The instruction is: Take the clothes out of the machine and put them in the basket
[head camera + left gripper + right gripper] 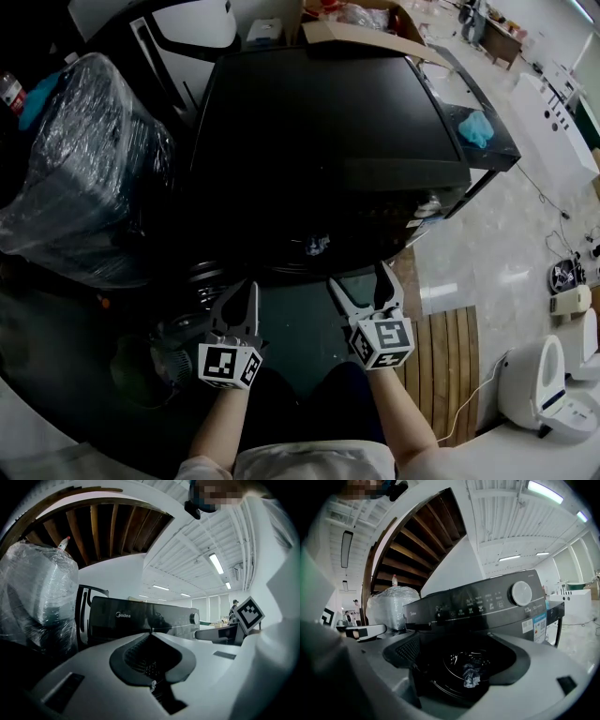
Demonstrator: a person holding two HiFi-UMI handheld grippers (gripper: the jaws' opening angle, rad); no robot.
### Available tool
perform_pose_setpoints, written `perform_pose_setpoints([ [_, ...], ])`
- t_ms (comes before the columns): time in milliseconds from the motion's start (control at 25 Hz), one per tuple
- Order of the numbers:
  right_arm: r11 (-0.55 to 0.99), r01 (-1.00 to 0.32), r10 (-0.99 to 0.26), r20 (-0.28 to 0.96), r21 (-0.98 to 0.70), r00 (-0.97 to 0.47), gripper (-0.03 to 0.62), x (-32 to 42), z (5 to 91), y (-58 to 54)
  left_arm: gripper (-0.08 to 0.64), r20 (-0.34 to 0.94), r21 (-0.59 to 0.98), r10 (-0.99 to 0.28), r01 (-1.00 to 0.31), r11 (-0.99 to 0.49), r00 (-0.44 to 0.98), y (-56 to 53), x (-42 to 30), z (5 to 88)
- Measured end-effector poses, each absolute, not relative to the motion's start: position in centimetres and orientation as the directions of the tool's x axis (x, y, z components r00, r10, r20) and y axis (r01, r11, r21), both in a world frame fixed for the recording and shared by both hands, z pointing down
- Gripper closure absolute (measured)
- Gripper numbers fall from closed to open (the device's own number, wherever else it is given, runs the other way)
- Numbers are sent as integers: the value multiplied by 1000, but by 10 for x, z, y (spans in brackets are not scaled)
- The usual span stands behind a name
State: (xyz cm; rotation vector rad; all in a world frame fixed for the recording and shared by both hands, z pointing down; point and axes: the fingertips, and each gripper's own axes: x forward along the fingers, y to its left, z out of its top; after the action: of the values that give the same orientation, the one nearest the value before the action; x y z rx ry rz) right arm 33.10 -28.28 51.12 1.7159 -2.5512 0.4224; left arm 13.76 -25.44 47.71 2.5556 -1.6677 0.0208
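Note:
A black front-loading washing machine point(328, 141) fills the head view, with its control panel and white dial point(521, 593) facing me. Low in its round drum opening point(464, 667) lies a crumpled pale blue-grey cloth point(471, 676); I cannot tell whether the door glass is shut. My left gripper point(242, 298) hovers before the machine's lower front with its jaws meeting, holding nothing point(151, 632). My right gripper point(363, 284) is beside it, jaws apart and framing the drum opening point(464, 660). No basket is clearly seen.
A plastic-wrapped bulky item point(84, 159) stands left of the machine. A cardboard box point(366, 33) sits behind it and a blue cloth point(476, 127) lies on a shelf to the right. Wooden slats point(450, 366) and a white appliance point(544, 384) are lower right. A dark greenish round thing point(141, 370) sits lower left.

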Motion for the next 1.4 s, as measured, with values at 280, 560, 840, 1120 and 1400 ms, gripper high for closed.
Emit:
perform_pose_setpoints([
  [280,343,-915,-907,181,-211,-381,144,328,571,-296,540,49,70,-915,-915,-397,401,-263,135,530],
  [560,344,-917,-911,164,-200,-377,144,321,630,-315,538,8,72,-913,-910,-407,409,-277,136,593],
  [840,345,-916,-913,153,-203,-378,147,319,693,-330,538,-22,65,-906,-904,-423,422,-284,143,653],
  [1120,342,-911,-908,168,-231,-384,143,316,749,-338,538,-28,40,-901,-900,-434,433,-284,142,700],
  [1400,341,-910,-899,202,-236,-389,143,315,788,-333,538,-26,26,-899,-899,-437,437,-279,143,730],
])
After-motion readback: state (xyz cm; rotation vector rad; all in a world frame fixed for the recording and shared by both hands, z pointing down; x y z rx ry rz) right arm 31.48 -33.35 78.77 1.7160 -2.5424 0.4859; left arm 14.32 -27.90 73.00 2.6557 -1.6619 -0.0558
